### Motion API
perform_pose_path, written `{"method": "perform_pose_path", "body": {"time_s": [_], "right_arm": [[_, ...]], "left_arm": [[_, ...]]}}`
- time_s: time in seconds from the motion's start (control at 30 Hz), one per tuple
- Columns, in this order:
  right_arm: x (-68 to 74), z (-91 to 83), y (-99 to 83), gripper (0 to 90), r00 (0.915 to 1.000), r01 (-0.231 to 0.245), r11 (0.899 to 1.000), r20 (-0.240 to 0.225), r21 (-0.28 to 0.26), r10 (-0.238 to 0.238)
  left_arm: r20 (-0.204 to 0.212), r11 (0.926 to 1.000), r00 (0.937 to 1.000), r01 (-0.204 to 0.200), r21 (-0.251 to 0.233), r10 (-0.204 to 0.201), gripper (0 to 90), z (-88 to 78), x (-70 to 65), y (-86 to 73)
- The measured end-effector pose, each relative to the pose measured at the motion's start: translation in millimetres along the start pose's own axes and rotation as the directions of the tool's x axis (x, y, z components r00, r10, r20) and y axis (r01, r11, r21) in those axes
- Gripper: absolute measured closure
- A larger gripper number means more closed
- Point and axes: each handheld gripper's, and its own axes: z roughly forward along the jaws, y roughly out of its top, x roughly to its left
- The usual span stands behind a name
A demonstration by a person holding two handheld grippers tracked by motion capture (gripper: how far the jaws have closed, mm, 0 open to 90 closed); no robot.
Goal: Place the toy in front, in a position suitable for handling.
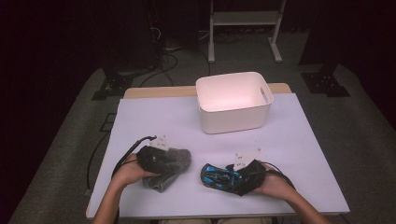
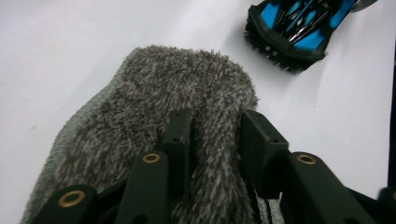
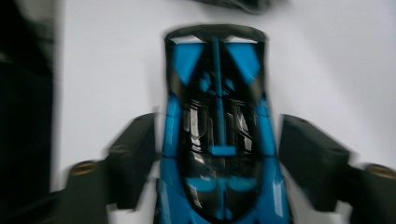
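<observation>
Dark room, white-topped table (image 1: 154, 121) under the overhead light, white plastic bin (image 1: 233, 101) sitting at the far middle edge. Left gripper (image 2: 212, 140) is down on a grey fuzzy cloth (image 2: 154, 107) near the front left of the table; jaws part-open with a ridge of the pile standing between them, right jaw looks clear of the fabric, so no real pinch. Cloth lies flat on the tabletop. Right gripper (image 3: 217, 154) at front right, jaws spread wide either side of a blue and black toy car (image 3: 217, 126); visible gap on both sides, pads not touching it. Car rests on the table, nose pointing toward the cloth, well apart from it. Right gripper view is motion-blurred.
</observation>
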Motion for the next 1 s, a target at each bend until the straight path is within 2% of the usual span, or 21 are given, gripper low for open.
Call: {"method": "perform_pose_path", "body": {"time_s": [0.07,0.13,0.33,0.43,0.53,0.6,0.73,0.77,0.83,1.0], "right_arm": [[1.3,3.7,-1.8,22.2,0.9999,0.014,0.999,0.000,0.034,-0.014],[1.0,7.9,-4.9,21.2,1.0000,0.002,0.999,-0.006,0.035,-0.001],[-1.1,17.9,-5.6,20.6,0.9995,0.007,0.999,-0.032,0.038,-0.006],[-3.2,21.6,-5.0,22.9,0.9973,0.058,0.997,-0.049,0.049,-0.055],[-5.8,21.7,-2.4,23.3,0.9903,0.122,0.991,-0.075,0.058,-0.117],[-7.5,21.2,-0.3,23.8,0.9803,0.179,0.982,-0.096,0.064,-0.173],[-12.7,20.9,4.7,23.9,0.9636,0.247,0.965,-0.127,0.087,-0.235],[-14.0,20.6,5.1,23.9,0.9623,0.250,0.964,-0.134,0.093,-0.237],[-17.6,21.0,2.3,23.8,0.9682,0.211,0.973,-0.156,0.088,-0.196],[-16.5,18.2,-5.1,23.8,0.9782,0.168,0.985,-0.131,0.041,-0.161]], "left_arm": [[-0.007,1.0000,1.0000,-0.005,0.006,0.005,60.8,0.3,-1.2,0.5],[-0.014,1.0000,0.9999,0.001,0.000,-0.001,57.7,-0.8,-2.5,0.9],[-0.020,0.9998,0.9997,0.012,-0.013,-0.013,50.7,-3.2,-3.1,1.7],[-0.022,0.9998,0.9996,0.015,-0.017,-0.015,48.4,-2.4,-3.4,1.0],[-0.022,0.9997,0.9996,0.016,-0.017,-0.016,47.7,-2.8,-3.5,1.1],[-0.021,0.9997,0.9997,0.015,-0.020,-0.015,47.4,-4.0,-3.3,1.5],[-0.022,0.9995,0.9996,0.016,-0.028,-0.017,46.5,-5.5,-3.3,0.9],[-0.021,0.9993,0.9996,0.020,-0.032,-0.021,45.9,-6.0,-3.2,0.6],[-0.020,0.9989,0.9995,0.025,-0.040,-0.026,45.0,-7.1,-2.5,0.1],[-0.028,0.9970,0.9987,0.041,-0.065,-0.043,39.8,-8.5,-2.6,0.5]]}}
